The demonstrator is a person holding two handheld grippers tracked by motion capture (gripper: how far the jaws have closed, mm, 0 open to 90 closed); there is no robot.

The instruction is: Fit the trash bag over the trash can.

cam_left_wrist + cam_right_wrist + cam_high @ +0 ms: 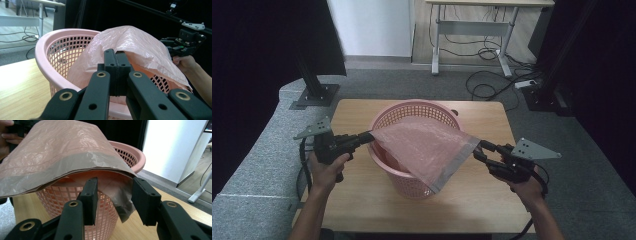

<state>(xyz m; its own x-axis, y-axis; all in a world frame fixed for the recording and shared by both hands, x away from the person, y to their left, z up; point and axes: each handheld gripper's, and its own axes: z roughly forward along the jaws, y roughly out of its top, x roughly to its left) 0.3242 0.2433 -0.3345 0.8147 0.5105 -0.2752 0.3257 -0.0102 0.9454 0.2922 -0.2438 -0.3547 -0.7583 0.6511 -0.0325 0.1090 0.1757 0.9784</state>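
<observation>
A pink plastic bag (424,145) lies spread over the top of a pink mesh basket (412,106) that stands on the wooden table (362,200). My left gripper (371,135) is shut on the bag's left corner; in the left gripper view the jaws (115,53) meet with the film (132,42) bunched between them, above the basket's rim (47,42). My right gripper (479,150) stands open at the bag's right corner. In the right gripper view (114,181) the bag's grey-banded edge (57,150) hangs over the gap, and a flap droops between the pads without being pressed.
The basket (132,152) takes up the table's middle. Beyond the table's far edge are a white desk frame (472,30) and cables (492,82) on the grey floor. Black stands (314,90) rise at the back left and right. A grey padded surface (257,150) runs along the table's left.
</observation>
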